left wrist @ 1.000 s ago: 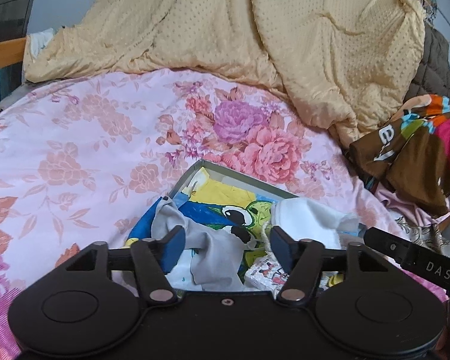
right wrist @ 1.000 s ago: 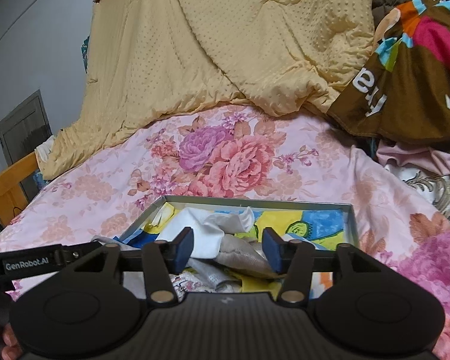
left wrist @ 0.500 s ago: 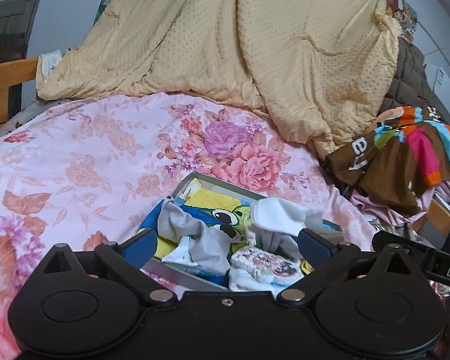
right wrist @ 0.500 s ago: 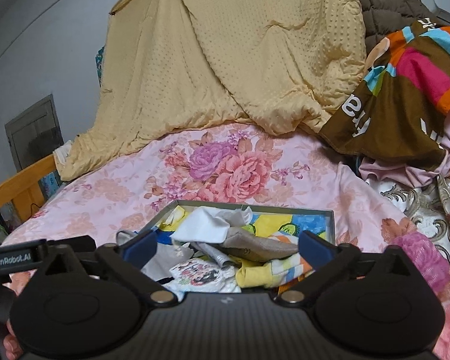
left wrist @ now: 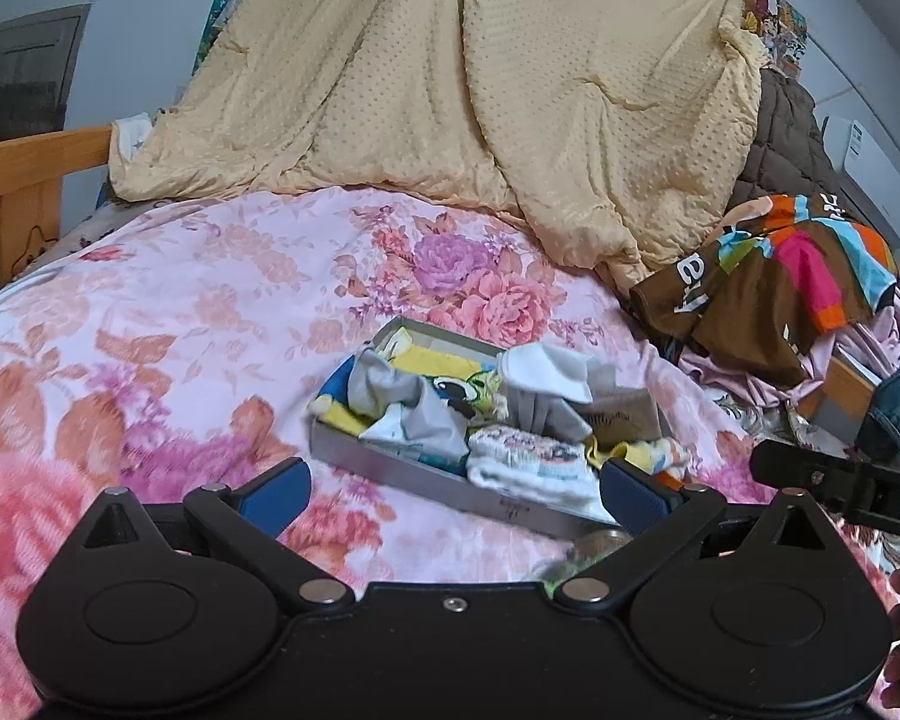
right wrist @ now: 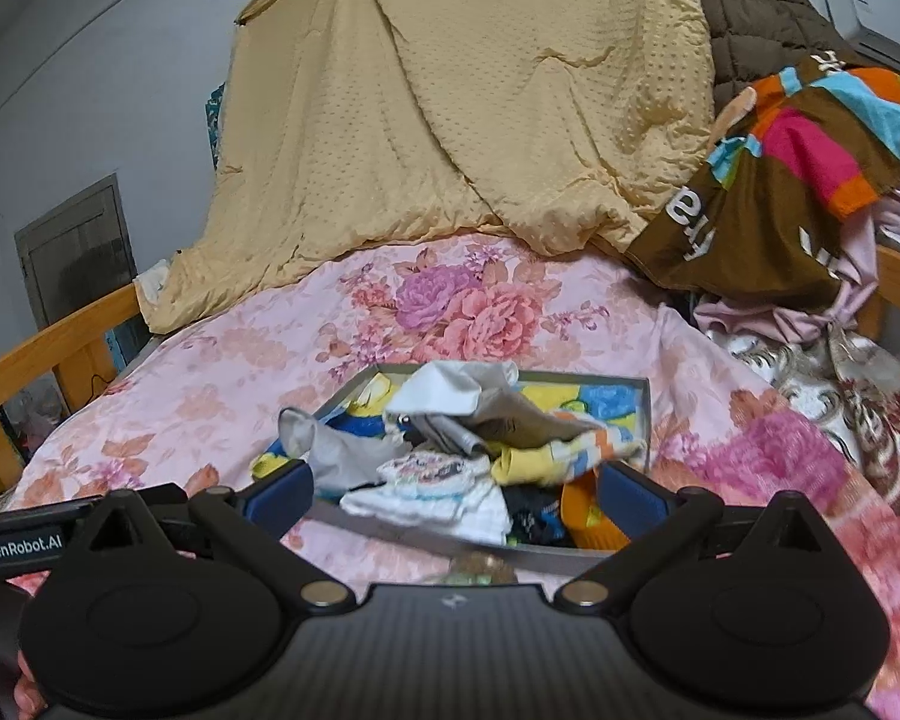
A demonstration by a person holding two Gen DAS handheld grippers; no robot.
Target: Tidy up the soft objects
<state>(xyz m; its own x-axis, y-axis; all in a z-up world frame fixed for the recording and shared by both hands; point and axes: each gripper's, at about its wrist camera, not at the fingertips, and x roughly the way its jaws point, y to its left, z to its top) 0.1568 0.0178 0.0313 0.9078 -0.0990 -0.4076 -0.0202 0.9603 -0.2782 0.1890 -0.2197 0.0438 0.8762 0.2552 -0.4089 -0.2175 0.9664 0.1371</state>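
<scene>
The box of soft clothes [left wrist: 450, 420] is seen just ahead of both widely spread, empty grippers: left gripper [left wrist: 453, 489], right gripper [right wrist: 456, 489].

Shallow grey rectangular tray [left wrist: 390, 463] on floral pink bedspread, just beyond spread jaws, lined with blue-yellow cartoon print. Inside, loose heap of small soft garments. Crumpled grey cloth [left wrist: 411, 405] toward left jaw, one end draped over tray's edge. White cloth [left wrist: 540, 369] on top at far side, ahead of jaws. White printed folded piece [right wrist: 432, 489] nearest, between jaws, overhanging near rim. Yellow striped sock [right wrist: 546, 459] toward right jaw, dark sock [right wrist: 534, 519] and orange piece [right wrist: 588, 516] below it.
</scene>
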